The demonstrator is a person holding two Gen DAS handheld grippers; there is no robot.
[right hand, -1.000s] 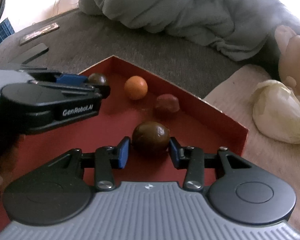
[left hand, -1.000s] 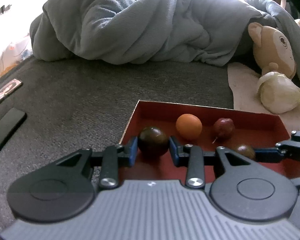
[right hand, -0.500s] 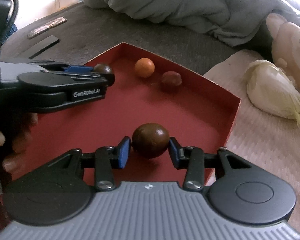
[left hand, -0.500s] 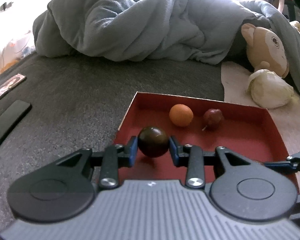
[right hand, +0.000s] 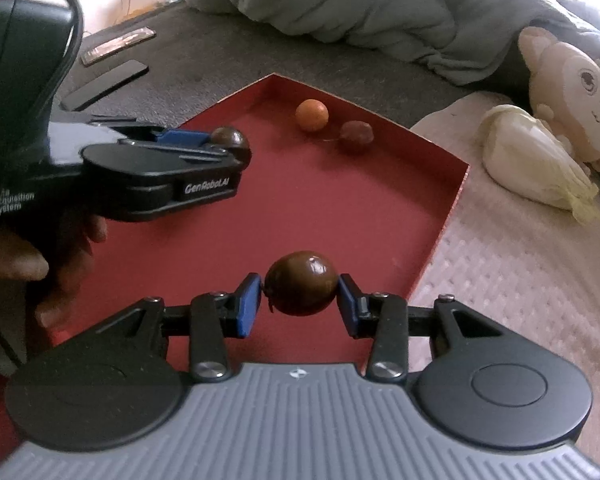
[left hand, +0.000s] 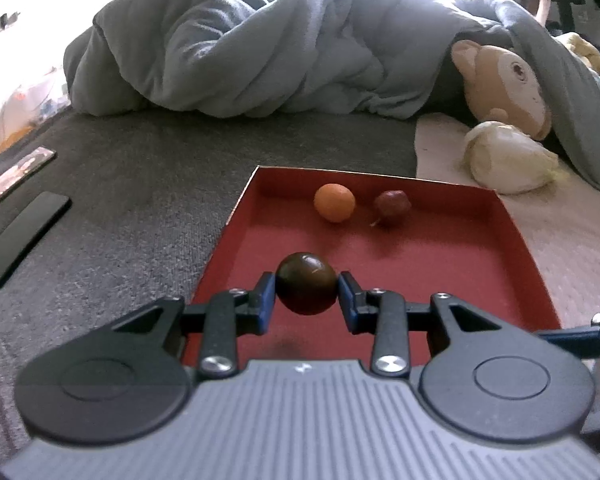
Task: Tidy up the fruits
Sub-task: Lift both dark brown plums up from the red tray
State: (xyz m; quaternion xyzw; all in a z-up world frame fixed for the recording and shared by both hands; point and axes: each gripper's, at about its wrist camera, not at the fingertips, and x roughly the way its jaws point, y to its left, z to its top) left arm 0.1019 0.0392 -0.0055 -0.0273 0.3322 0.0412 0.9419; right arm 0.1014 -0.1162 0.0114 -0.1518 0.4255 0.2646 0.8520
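Left hand-held gripper (left hand: pixel 307 294) clamped on a dark brown fruit (left hand: pixel 306 288), held above the near left part of the red tray (left hand: pixel 512 240). Right hand-held gripper (right hand: pixel 298 300) clamped on a second brown fruit (right hand: pixel 301 282) over the tray's right side. Orange fruit (left hand: pixel 335 208) and small reddish fruit (left hand: pixel 391 207) lie side by side at the tray's far end

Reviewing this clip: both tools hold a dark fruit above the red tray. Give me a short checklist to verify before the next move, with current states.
1. Left tool shut on its dark fruit: ok.
2. Right tool shut on its brown fruit: ok.
3. Both held fruits off the red tray floor: ok for the left, shadow beneath; right cannot tell.
4. Orange fruit and reddish fruit resting in the tray, apart from both tools: ok.
5. Where the held fruits should go: cannot tell.
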